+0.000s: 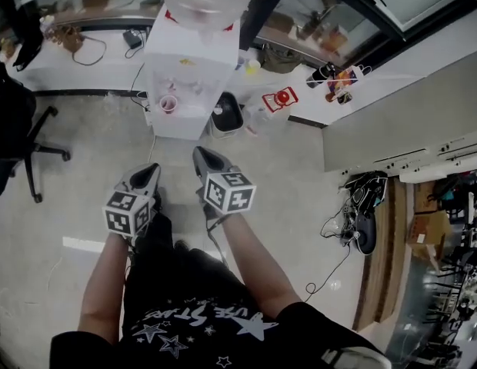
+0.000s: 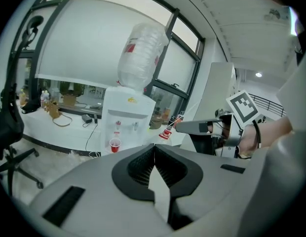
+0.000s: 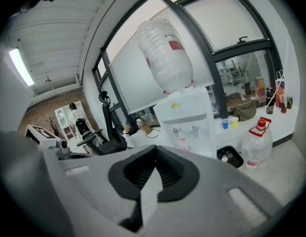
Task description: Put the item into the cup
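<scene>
A red cup (image 1: 168, 104) stands in the tap bay of a white water dispenser (image 1: 188, 60), across the floor in front of me. It shows small in the left gripper view as the red cup (image 2: 114, 144) and faintly in the right gripper view as the cup (image 3: 182, 146). My left gripper (image 1: 150, 167) and right gripper (image 1: 201, 154) are held side by side at waist height, well short of the dispenser. Both are shut with nothing between the jaws: left gripper (image 2: 154, 147), right gripper (image 3: 155, 157). No loose item to pick up shows in any view.
A black bin (image 1: 226, 114) and a clear jug with a red cap (image 3: 256, 139) sit on the floor right of the dispenser. A black office chair (image 1: 15, 144) stands at the left. Blue and yellow cups (image 3: 228, 123) are on the window ledge. Cables lie at the right.
</scene>
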Available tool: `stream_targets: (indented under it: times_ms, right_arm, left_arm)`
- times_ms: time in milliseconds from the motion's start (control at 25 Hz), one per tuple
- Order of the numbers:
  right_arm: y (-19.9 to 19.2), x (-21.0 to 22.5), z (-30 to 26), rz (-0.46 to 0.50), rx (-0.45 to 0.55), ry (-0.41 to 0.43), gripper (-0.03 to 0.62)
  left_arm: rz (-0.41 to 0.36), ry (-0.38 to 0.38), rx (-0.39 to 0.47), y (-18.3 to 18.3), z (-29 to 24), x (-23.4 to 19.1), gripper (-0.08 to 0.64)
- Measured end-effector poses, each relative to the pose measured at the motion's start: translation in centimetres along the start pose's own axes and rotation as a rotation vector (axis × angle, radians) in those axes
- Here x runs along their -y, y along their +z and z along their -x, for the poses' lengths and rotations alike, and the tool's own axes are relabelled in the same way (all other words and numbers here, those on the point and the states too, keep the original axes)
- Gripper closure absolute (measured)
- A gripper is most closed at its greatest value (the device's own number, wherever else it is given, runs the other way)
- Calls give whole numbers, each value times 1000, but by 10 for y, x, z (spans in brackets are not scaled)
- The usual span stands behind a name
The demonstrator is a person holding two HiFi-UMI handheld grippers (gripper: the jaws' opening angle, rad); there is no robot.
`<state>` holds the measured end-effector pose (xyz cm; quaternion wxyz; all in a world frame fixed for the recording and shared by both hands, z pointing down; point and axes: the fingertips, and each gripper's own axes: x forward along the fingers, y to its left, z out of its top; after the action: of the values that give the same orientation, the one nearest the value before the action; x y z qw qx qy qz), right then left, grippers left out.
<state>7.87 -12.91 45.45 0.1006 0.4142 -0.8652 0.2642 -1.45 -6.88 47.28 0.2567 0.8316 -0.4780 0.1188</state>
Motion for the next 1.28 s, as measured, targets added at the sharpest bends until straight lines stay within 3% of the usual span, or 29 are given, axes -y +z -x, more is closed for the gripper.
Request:
stream_targets:
  times_ms: [480, 960, 1280]
  right_arm:
    - [-13, 4, 115, 0, 13, 17, 592]
    - [-28, -9, 122, -26, -20, 50, 592]
    - [-53, -50, 123, -16, -40, 59, 592]
  left_arm:
    - [-6, 36, 22, -1, 49, 81, 554]
    - [3, 17, 20, -9, 53, 92, 554]
    - [61, 21, 12, -36, 89, 78, 554]
